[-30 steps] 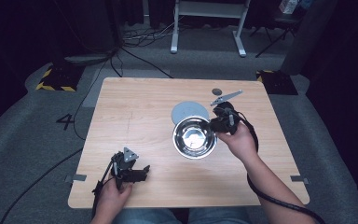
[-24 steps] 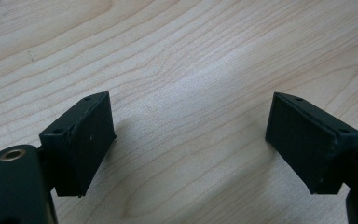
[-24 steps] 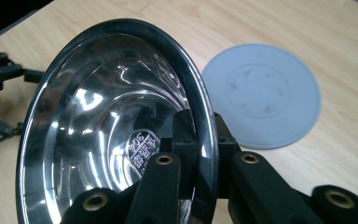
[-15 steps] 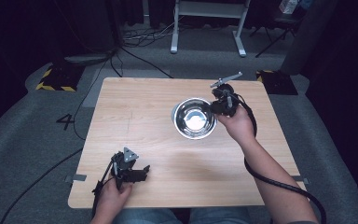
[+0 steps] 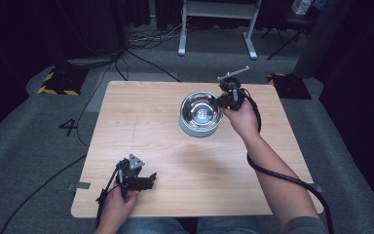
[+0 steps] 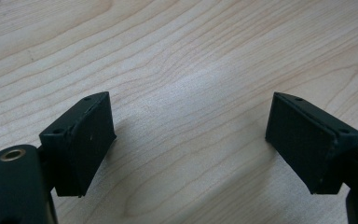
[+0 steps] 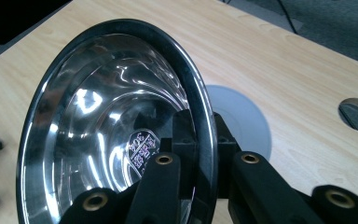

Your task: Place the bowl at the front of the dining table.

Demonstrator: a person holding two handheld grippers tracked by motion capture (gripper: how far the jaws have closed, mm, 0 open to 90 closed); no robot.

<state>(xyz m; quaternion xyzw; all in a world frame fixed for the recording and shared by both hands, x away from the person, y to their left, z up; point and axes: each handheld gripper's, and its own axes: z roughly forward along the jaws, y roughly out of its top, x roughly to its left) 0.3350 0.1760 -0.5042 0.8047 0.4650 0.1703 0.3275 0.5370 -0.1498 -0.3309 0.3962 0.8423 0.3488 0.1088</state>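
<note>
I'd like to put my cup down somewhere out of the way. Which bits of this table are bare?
The left half of the table is bare, from the far edge down to the left gripper. So is the near right corner. It is crowded far right, where the right gripper clamps the steel bowl over a grey disc.

Wood table (image 5: 156, 122), grey disc (image 7: 242, 116) + hole (image 7: 357, 113).

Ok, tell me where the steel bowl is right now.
In the high view the steel bowl is far right on the table, over a grey disc, rim pinched by the right claw.
</note>
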